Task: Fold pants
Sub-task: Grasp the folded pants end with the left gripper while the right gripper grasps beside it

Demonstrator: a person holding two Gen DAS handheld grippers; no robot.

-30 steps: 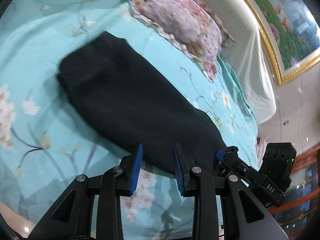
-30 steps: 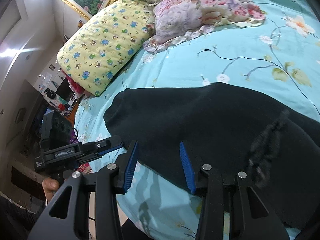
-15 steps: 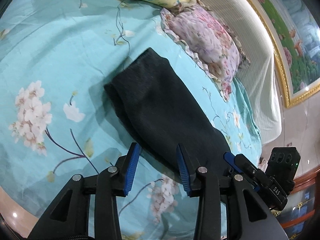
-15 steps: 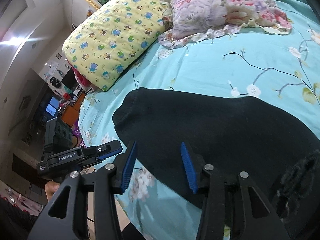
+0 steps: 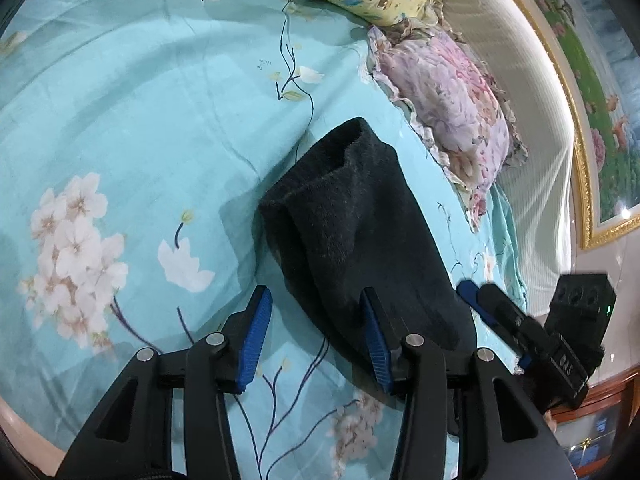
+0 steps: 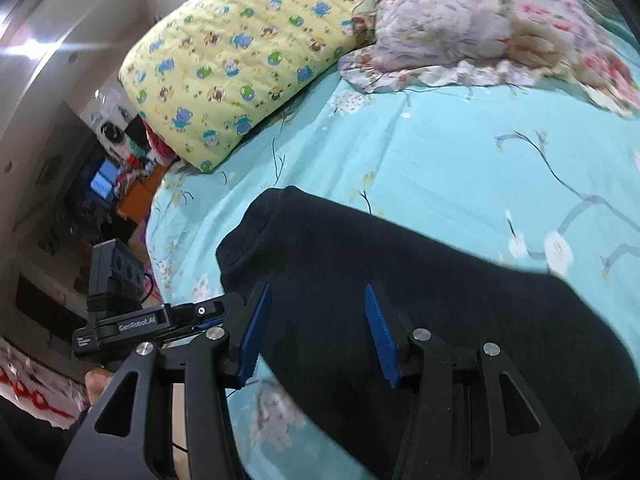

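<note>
The black pants (image 5: 360,232) lie folded in a long narrow bundle on the turquoise floral bedsheet (image 5: 120,120). They also show in the right wrist view (image 6: 400,300). My left gripper (image 5: 316,336) is open and empty, held above the near end of the bundle. My right gripper (image 6: 316,332) is open and empty, above the pants near their left edge. The right gripper's body shows at the right of the left wrist view (image 5: 560,340), and the left gripper's body shows at the left of the right wrist view (image 6: 120,312).
A yellow cartoon-print pillow (image 6: 240,52) and a pink floral pillow (image 6: 480,28) lie at the head of the bed. A white headboard (image 5: 532,112) and a gold-framed picture (image 5: 600,80) stand behind. The bed's edge (image 6: 160,240) drops to a cluttered room at left.
Both grippers have pulled back and up from the pants, which look smaller and farther in both views. Both stay open and empty; the bundle lies still.
</note>
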